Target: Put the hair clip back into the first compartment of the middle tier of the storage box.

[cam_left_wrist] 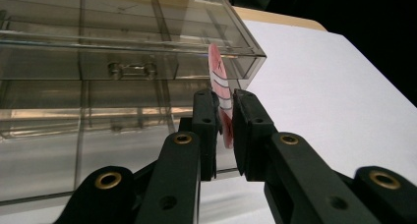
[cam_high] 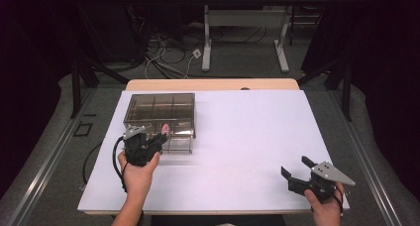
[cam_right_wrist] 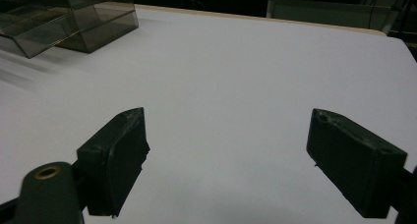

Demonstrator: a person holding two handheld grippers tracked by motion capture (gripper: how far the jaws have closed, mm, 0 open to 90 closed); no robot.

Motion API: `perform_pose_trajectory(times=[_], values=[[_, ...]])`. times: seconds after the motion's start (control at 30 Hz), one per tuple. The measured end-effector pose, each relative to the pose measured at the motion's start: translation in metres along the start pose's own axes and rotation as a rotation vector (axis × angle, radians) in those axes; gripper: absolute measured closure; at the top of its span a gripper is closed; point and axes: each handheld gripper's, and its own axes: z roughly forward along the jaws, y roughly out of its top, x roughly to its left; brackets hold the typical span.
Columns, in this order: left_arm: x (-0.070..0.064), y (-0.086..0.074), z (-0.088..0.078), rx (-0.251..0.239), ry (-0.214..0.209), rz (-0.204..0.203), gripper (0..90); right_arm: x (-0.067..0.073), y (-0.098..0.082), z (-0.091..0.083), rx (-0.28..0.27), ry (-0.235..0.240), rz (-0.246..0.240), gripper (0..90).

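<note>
One thin pink-and-white striped card (cam_left_wrist: 220, 94) stands upright, clamped in our left tongs (cam_left_wrist: 225, 128) just before the smoky clear plastic compartment box (cam_high: 159, 108), while our right tongs (cam_high: 298, 170) gape empty, well apart.

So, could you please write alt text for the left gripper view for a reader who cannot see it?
The left gripper pinches a thin pink and white card upright between its black jaws, close in front of a clear plastic drawer box with a small handle. The box stands on a white table.
</note>
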Motion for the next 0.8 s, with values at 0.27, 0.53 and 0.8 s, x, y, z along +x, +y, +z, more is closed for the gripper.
perform_pose_trajectory(times=[0.27,0.53,0.8], values=[[0.017,-0.001,-0.009,-0.018,0.026,-0.025,80.6,0.000,0.000,0.000,0.004,0.000,-0.002,14.9],[0.031,-0.002,-0.016,-0.023,0.031,-0.062,80.6,0.000,0.000,0.001,-0.001,0.004,-0.006,14.9],[0.042,-0.004,-0.019,-0.032,0.058,-0.084,80.6,0.000,0.000,0.001,-0.003,0.004,-0.005,14.9]])
